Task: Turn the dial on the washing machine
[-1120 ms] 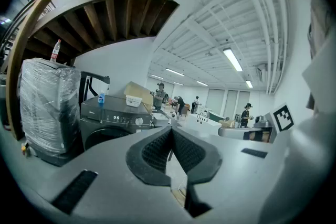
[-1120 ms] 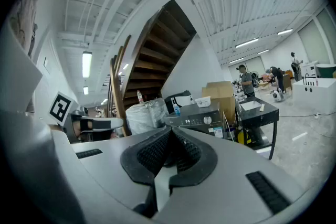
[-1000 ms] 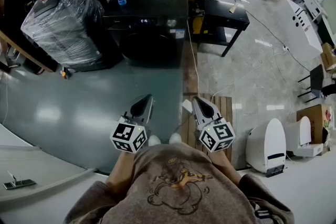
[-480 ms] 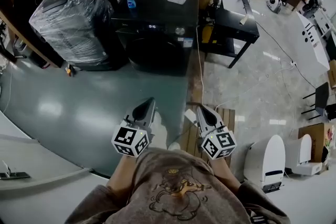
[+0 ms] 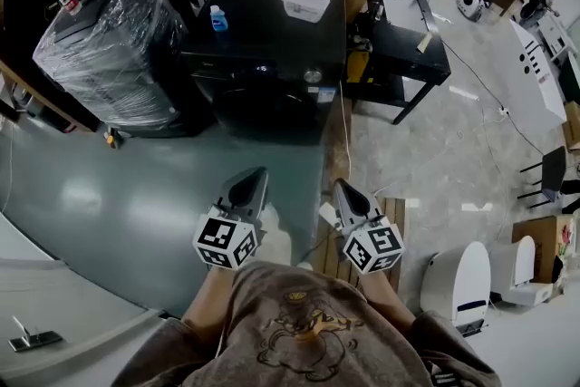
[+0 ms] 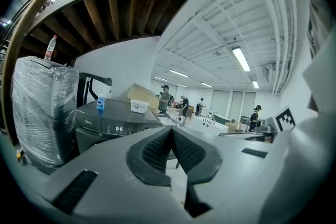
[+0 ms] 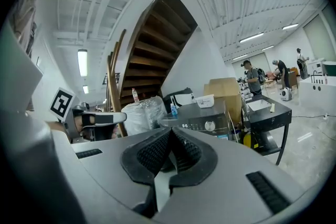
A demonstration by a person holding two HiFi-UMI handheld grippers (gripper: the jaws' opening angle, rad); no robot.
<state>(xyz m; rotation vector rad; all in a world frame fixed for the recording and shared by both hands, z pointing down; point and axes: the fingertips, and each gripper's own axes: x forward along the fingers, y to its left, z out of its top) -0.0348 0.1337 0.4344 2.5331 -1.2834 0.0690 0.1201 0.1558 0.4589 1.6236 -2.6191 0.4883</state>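
the dial [image 5: 313,76] sits on the front of the black washing machine [image 5: 263,32], just right of the lit display [image 5: 264,68], well ahead of both grippers and untouched. it's a small round silver knob, smooth-looking, set in a glossy dark face above the round door [image 5: 267,104]. up on the flat lid are a white plastic tub [image 5: 304,4] and a little blue bottle [image 5: 217,17]. to the left stands a bulky appliance in crinkly clear wrap [image 5: 113,41], to the right a black metal table [image 5: 403,41].

the left gripper [image 5: 256,175] and right gripper [image 5: 341,186] hang low near the person's body, each with ribbed black pads pressed together and nothing between them.

the worry: arrive shut like that and the jaws just bump the knob, so they'd need to open first. pinch that slick round knob off-centre and the pads may skid round it, turning nothing. and a pale cable [image 5: 345,136] trails along the floor on the way in, easy to catch with a foot.
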